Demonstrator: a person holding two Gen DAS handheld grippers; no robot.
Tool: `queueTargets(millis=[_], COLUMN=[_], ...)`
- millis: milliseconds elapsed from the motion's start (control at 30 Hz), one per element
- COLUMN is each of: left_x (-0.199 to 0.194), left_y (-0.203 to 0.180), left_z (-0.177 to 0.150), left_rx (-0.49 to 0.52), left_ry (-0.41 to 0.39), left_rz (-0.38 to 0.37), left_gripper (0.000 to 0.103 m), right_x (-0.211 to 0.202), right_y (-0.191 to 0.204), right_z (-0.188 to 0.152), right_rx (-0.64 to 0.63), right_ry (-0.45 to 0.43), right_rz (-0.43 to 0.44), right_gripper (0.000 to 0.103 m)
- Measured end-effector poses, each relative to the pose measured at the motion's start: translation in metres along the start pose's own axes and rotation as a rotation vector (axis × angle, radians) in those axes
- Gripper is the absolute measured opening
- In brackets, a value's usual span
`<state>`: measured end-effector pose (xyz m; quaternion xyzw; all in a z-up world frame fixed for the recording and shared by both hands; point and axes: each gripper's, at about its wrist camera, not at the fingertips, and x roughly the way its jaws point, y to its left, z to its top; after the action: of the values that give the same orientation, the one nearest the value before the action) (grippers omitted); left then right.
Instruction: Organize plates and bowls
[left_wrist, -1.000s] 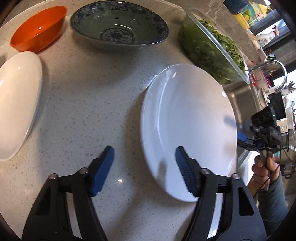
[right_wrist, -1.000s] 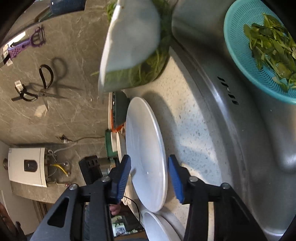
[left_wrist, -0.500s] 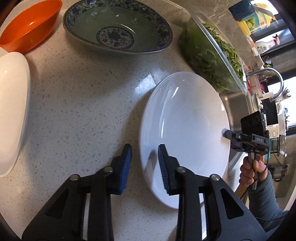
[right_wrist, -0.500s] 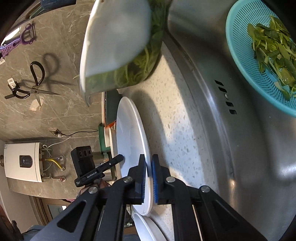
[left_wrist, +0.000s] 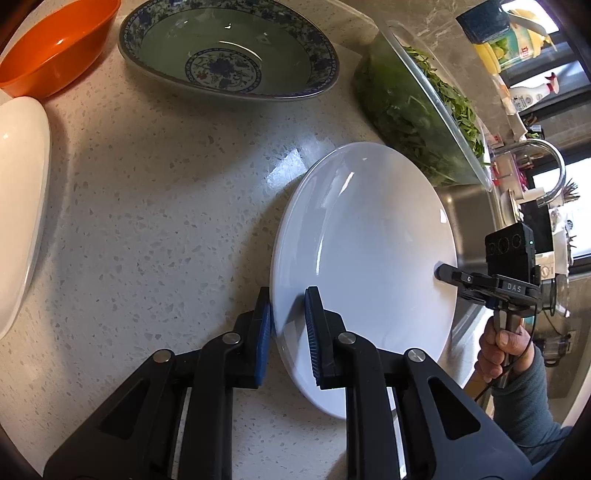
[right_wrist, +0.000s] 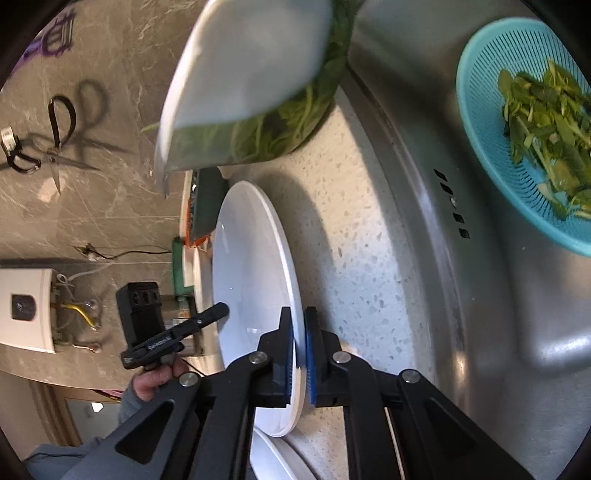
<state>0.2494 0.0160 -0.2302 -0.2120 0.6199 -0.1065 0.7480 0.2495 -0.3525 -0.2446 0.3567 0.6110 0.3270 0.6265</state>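
Note:
A round white plate (left_wrist: 369, 251) is held between both grippers, tilted above the speckled counter (left_wrist: 155, 206). My left gripper (left_wrist: 288, 332) is shut on its near rim. My right gripper (right_wrist: 298, 358) is shut on the opposite rim of the plate (right_wrist: 251, 280); it also shows in the left wrist view (left_wrist: 443, 274). A blue-patterned green bowl (left_wrist: 229, 55), an orange bowl (left_wrist: 55, 44) and an oval white dish (left_wrist: 18, 192) rest on the counter behind and left. Another white plate (right_wrist: 273, 461) lies below the held one.
A glass bowl of green leaves (left_wrist: 424, 110) stands just beyond the plate. The steel sink (right_wrist: 480, 258) holds a teal colander of greens (right_wrist: 528, 140). A tap (left_wrist: 546, 162) rises at the right. Scissors (right_wrist: 55, 147) hang on the wall.
Both grippers have closed onto the white plate's opposite rims. The plate has tilted up off the counter.

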Motion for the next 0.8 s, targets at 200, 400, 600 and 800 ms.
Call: queueTargets(millis=[200,400,600,800], left_x=[0.001,0.002,0.001,0.002], left_y=[0.0,0.006,0.007,0.003], left_z=[0.002,0.004,0.003,0.001], left_rx=[0.011,0.008,0.013,0.03], left_ry=[0.005,-0.001,-0.004,-0.001], left_rz=[-0.005,-0.041,-0.053,-0.036], left_gripper=[0.016,0.016,0.016,0.015], right_x=[0.001,0.004,0.004,0.003], right_y=[-0.009,-0.019,-0.014,-0.008], right_z=[0.002,0.004,0.003,0.002], right_rx=[0.042,0.06,0.022,-0.008], right_ry=[0.011,0.072,0.09,0.076], right_rz=[0.055,0.158,0.164,0.11], right_gripper=[0.007,0.007,0.007,0.007])
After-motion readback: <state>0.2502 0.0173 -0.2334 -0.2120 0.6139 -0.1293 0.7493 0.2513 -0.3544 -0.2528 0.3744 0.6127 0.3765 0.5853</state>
